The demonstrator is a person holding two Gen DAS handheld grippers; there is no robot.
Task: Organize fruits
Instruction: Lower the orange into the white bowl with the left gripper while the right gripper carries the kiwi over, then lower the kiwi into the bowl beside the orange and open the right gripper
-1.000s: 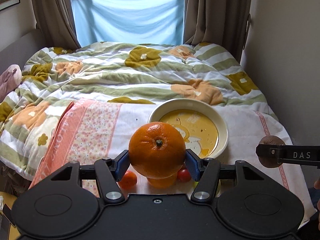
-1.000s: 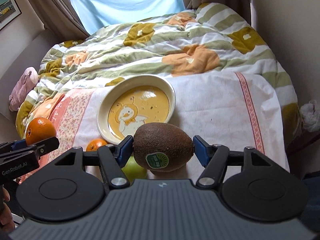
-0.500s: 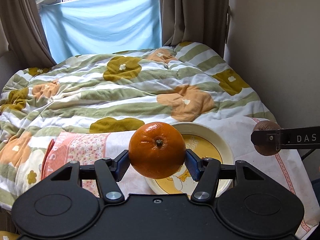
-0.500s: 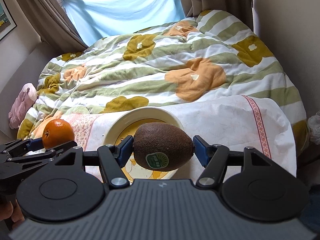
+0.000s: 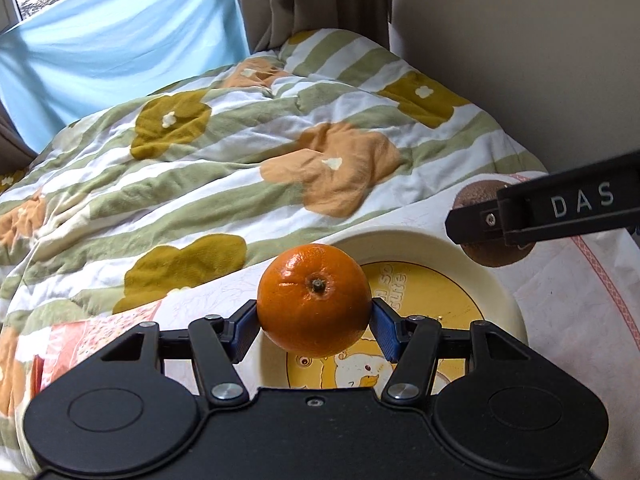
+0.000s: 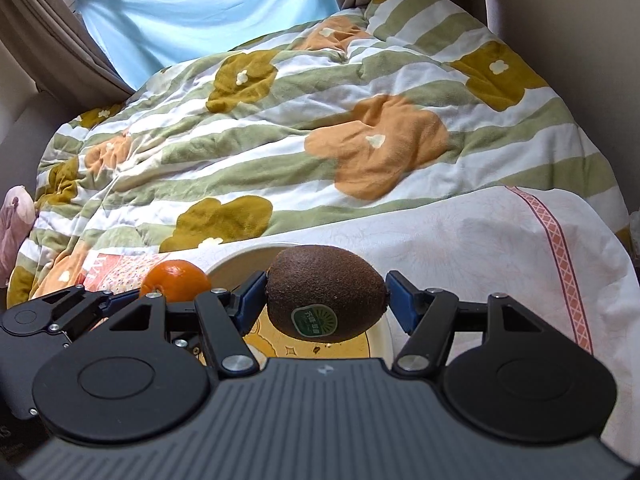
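The left gripper (image 5: 314, 322) pinches an orange (image 5: 315, 300) between its blue pads, held in the air over the near-left rim of the yellow plate (image 5: 506, 300). The right gripper (image 6: 326, 300) clamps a kiwi (image 6: 326, 292), sticker facing the camera, above the same plate, which sits on the white cloth (image 6: 480, 248) at the bed's near edge.

— Where have both grippers got to?
— Forward: the cream plate with the yellow duck picture (image 5: 508, 304) lay ahead of the fingers; now it sits right beneath them, loose fruits gone from sight.
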